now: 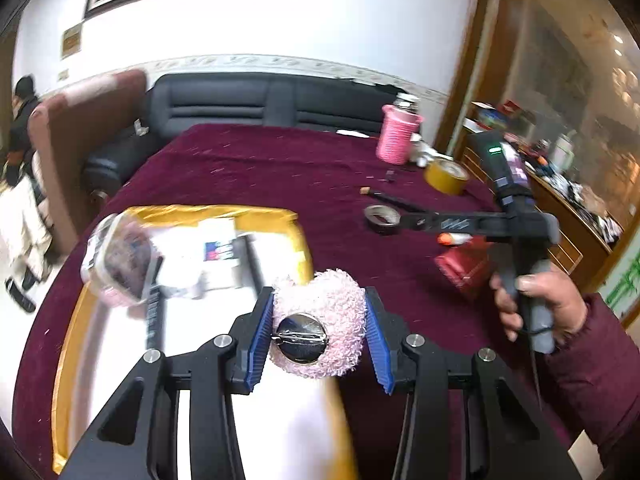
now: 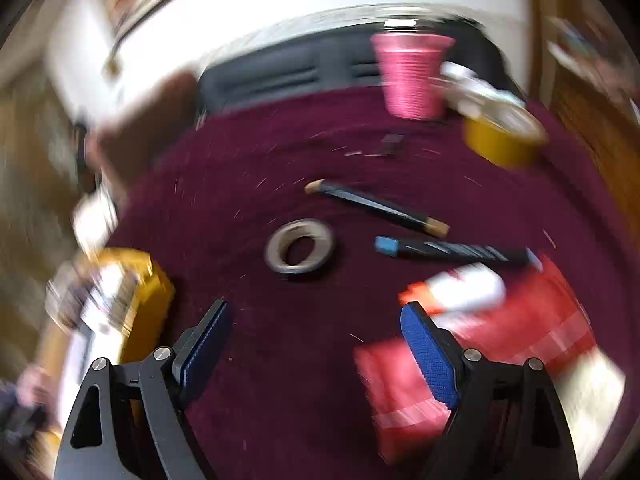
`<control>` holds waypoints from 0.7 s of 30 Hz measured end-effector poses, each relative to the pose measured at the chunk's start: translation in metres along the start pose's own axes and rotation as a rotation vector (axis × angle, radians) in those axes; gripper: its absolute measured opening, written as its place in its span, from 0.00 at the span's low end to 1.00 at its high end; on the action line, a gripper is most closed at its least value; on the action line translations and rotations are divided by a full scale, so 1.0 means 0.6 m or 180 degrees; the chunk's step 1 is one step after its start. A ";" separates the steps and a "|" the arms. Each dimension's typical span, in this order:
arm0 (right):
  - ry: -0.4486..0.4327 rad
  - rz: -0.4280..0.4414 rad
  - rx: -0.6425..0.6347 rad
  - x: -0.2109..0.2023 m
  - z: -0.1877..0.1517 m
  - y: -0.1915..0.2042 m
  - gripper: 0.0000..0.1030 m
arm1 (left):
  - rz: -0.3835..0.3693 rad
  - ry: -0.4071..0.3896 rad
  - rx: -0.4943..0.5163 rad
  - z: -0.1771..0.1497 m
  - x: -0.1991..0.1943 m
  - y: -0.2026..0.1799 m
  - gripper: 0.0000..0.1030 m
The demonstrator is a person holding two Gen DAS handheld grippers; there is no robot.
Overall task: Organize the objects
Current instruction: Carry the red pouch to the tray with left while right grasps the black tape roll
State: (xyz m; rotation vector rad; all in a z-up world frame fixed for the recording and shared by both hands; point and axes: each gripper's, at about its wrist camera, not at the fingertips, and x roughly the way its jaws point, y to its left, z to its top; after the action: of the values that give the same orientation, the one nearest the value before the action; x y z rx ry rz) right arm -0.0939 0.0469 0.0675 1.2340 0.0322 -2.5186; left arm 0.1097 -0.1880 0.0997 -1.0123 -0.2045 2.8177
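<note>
My left gripper is shut on a pink fuzzy hair clip whose metal clasp faces the camera. It hangs over the right rim of a yellow box with a white inside, which holds a black comb, a wrapped pack and white packets. A hand in a maroon sleeve holds my right gripper, which reaches in from the right beside a grey tape roll. The blurred right wrist view shows the right gripper open and empty above the maroon cloth, just short of the tape roll.
On the cloth lie two dark pens, red packets, a white bottle with an orange cap, a yellow tape roll and a pink cup. Behind the table stands a black sofa; a person stands far left.
</note>
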 end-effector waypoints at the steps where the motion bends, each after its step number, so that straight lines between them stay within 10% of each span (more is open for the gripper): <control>1: 0.0015 -0.0126 -0.0206 0.017 0.000 0.030 0.83 | 0.0033 0.0003 -0.0042 -0.002 -0.002 0.016 0.41; 6: 0.0027 -0.0685 -0.0877 0.091 0.020 0.113 0.66 | 0.0118 -0.0012 -0.0204 -0.014 -0.016 0.087 0.41; 10: 0.0299 -0.0699 -0.0601 0.142 0.039 0.090 0.37 | 0.0106 -0.0035 -0.0292 -0.024 -0.022 0.117 0.41; 16: 0.0401 -0.0263 -0.0007 0.145 0.042 0.053 0.10 | 0.0079 -0.0080 -0.0375 -0.044 -0.039 0.131 0.41; 21: 0.0146 0.0075 0.0182 0.047 0.025 0.056 0.10 | 0.0044 -0.0274 -0.0363 -0.047 -0.093 0.116 0.41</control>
State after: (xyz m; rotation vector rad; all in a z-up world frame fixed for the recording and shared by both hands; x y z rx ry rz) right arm -0.1110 0.0043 0.0590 1.3066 -0.0437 -2.4869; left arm 0.1644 -0.2641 0.1005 -0.9178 -0.3733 2.8937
